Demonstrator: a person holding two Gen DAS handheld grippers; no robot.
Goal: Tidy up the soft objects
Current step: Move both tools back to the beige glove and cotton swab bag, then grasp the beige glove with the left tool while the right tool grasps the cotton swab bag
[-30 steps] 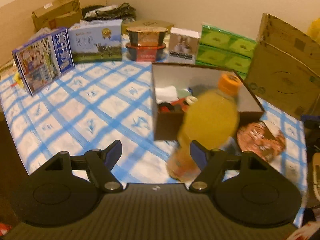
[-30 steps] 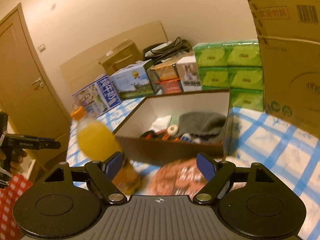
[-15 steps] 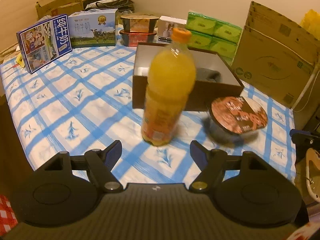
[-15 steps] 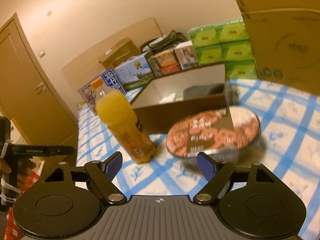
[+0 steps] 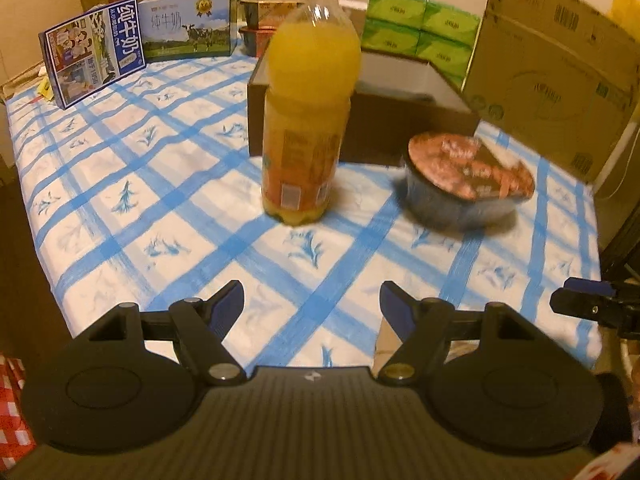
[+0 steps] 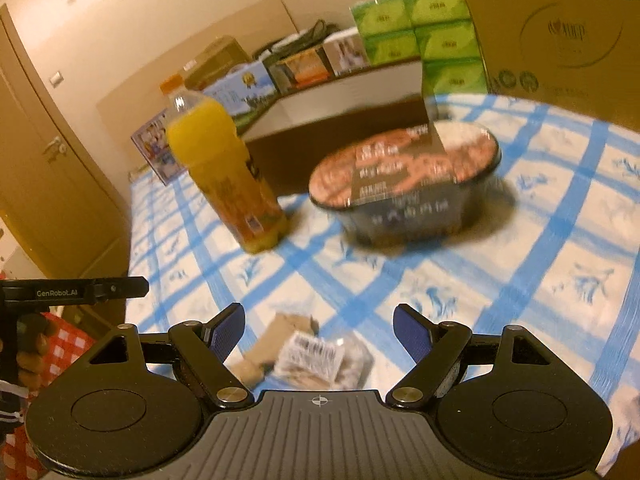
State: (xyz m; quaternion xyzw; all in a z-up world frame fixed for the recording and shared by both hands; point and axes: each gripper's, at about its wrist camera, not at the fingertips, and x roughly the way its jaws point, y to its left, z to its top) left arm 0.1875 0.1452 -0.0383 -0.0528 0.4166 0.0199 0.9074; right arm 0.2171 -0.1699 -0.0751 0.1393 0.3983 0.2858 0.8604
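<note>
- Blue-and-white checked cloth point(image 5: 168, 184) fills both views, and both grippers hang over its near edge with nothing between their pads.
- Left gripper point(image 5: 311, 303): jaws spread wide, released, only bare cloth in the gap.
- Right gripper point(image 6: 319, 323): jaws just as wide, and here is the interesting bit, a soft plastic-wrapped packet point(image 6: 320, 358) lies on the cloth right in the gap, slightly toward 6 o'clock from the fingertips, with a tan piece point(image 6: 276, 340) touching it on the 9 o'clock side. What is inside the wrapper is too blurred to tell.
- The pads are not pressing on the packet; it lies free on the table.
- In the right wrist view the packet's long axis seems to run roughly 10 to 4 o'clock, so it lies at a slant across the jaw line, though blur makes this a loose reading.
- The right hand is clearly the nearer one. In the left wrist view only a tan corner point(image 5: 386, 344) peeks out behind the right-hand finger, at about 4 o'clock.
- Well beyond, at 12 o'clock: the orange juice bottle point(image 5: 306, 100) standing upright, the noodle bowl point(image 5: 466, 178) beside it, and the brown open box point(image 5: 412, 92) behind both, the likely home for soft things.
- My call: the pick falls to the right gripper, which needs to drop and close across the packet's short side.
</note>
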